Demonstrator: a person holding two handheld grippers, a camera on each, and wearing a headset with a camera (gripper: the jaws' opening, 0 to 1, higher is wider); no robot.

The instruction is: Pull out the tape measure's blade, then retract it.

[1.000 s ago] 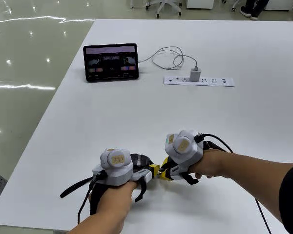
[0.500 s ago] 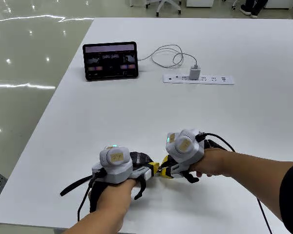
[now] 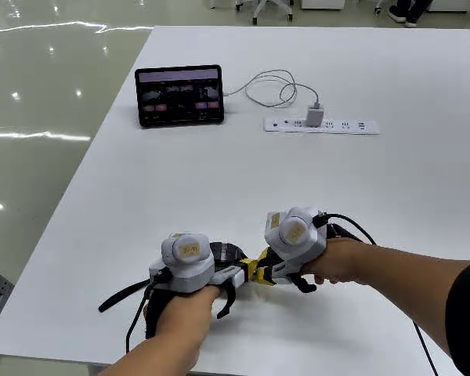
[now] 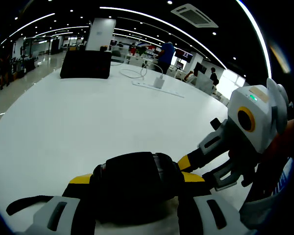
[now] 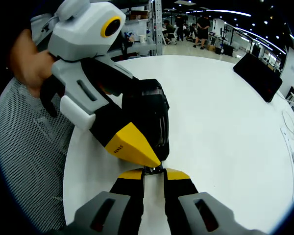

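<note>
Between the jaws of the left gripper (image 4: pixel 136 180) the tape measure (image 5: pixel 149 117) was clamped; its blade tip (image 5: pixel 153 170) was pinched in the closed jaws of the right gripper (image 5: pixel 153 175). Almost nothing was moved since a second before, so the pull was judged not begun.

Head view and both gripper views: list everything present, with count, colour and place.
table: one, white, under everything.
tablet: one, black, far left of table.
power strip: one, white, right of tablet.
charger: one, white, plugged into power strip.
cable: one, white, looped beside charger.
tape measure: one, black, in left tongs.
blade tip: one, metallic, between right tongs.
left tongs: yellow-tipped, shut on tape measure.
right tongs: yellow-tipped, shut on blade tip.
left hand, right hand: holding the tongs.
</note>
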